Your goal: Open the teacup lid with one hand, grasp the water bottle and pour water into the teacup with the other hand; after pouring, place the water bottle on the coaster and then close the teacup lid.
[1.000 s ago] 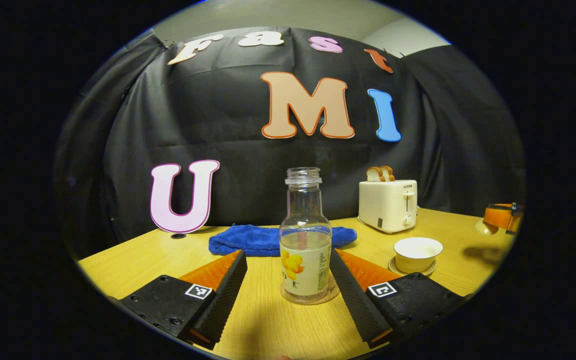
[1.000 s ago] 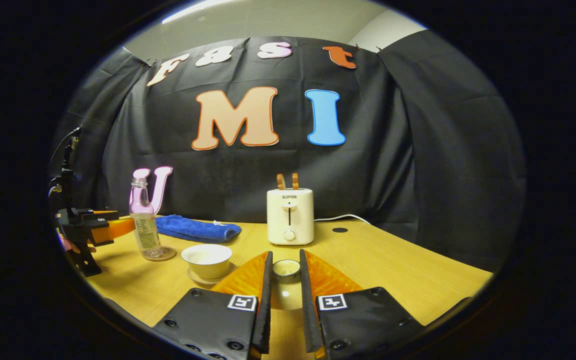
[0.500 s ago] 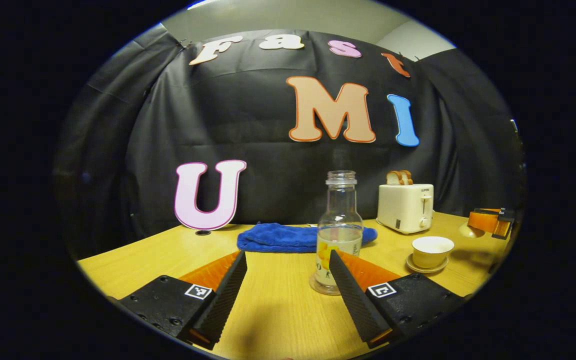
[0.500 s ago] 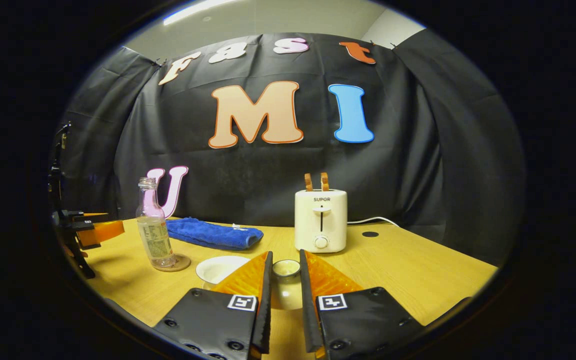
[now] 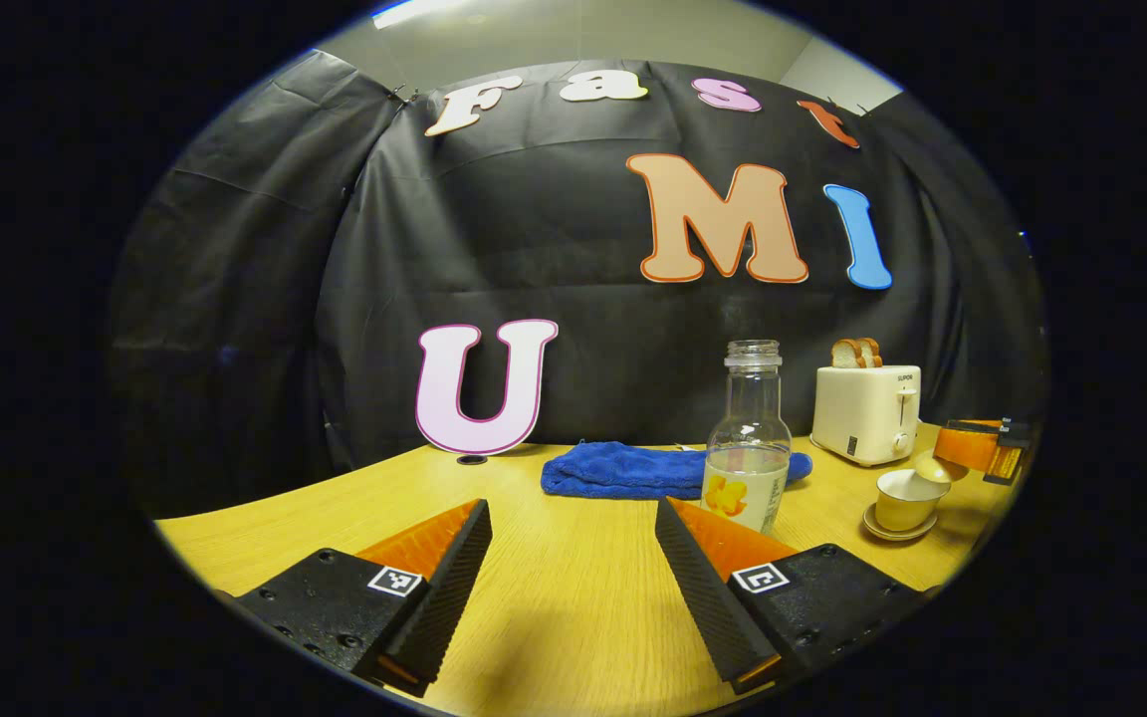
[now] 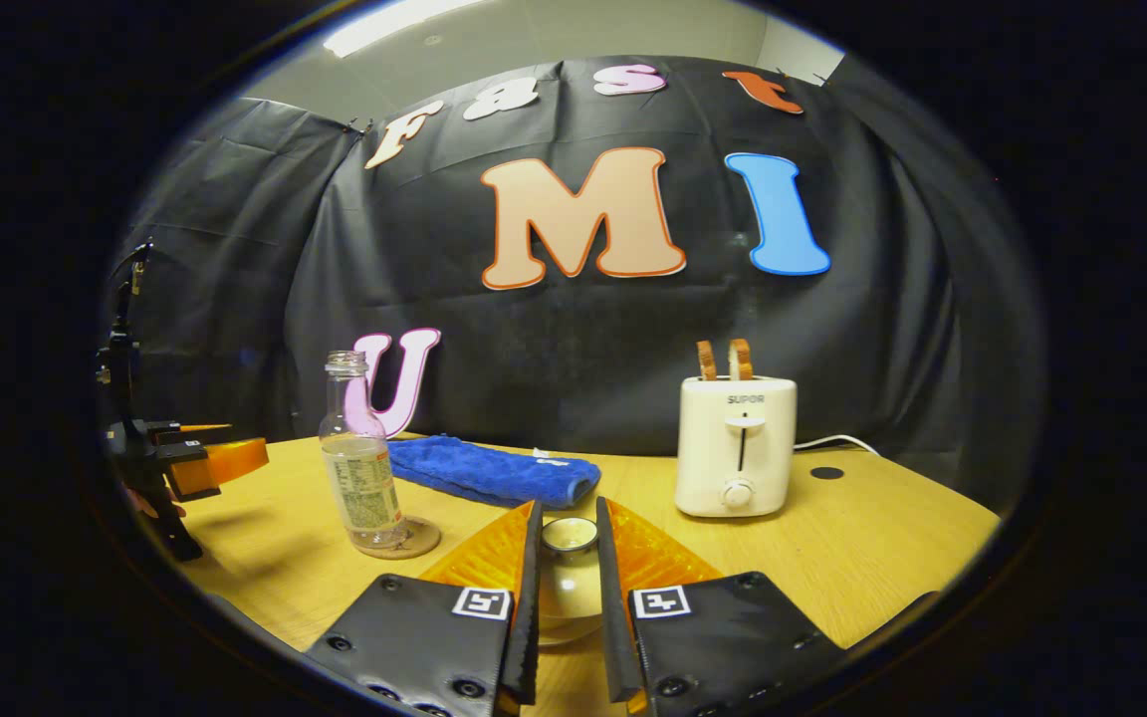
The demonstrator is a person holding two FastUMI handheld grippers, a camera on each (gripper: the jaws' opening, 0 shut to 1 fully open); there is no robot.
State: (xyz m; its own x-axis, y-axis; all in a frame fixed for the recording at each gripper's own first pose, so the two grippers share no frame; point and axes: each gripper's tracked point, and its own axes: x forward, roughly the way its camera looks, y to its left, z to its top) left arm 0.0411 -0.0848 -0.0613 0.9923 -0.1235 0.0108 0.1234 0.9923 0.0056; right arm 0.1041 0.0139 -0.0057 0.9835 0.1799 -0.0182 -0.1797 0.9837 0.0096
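water bottle [image 6: 362,468]: clear glass, uncapped, partly filled, upright on round coaster [image 6: 416,540], lower left of right gripper view | teacup [image 5: 904,498]: cream, on saucer, lower right of left gripper view | lid [image 6: 571,581]: bottom centre, gripped, knob upward

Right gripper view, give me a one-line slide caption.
Right gripper holding the teacup lid, water bottle standing on its coaster beside a blue towel.

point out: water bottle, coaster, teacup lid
water bottle [image 6: 362,488], right gripper view, on its label.
coaster [image 6: 424,541], right gripper view, on the rim beside the bottle's base.
teacup lid [image 6: 570,535], right gripper view, on its knob between the fingers.
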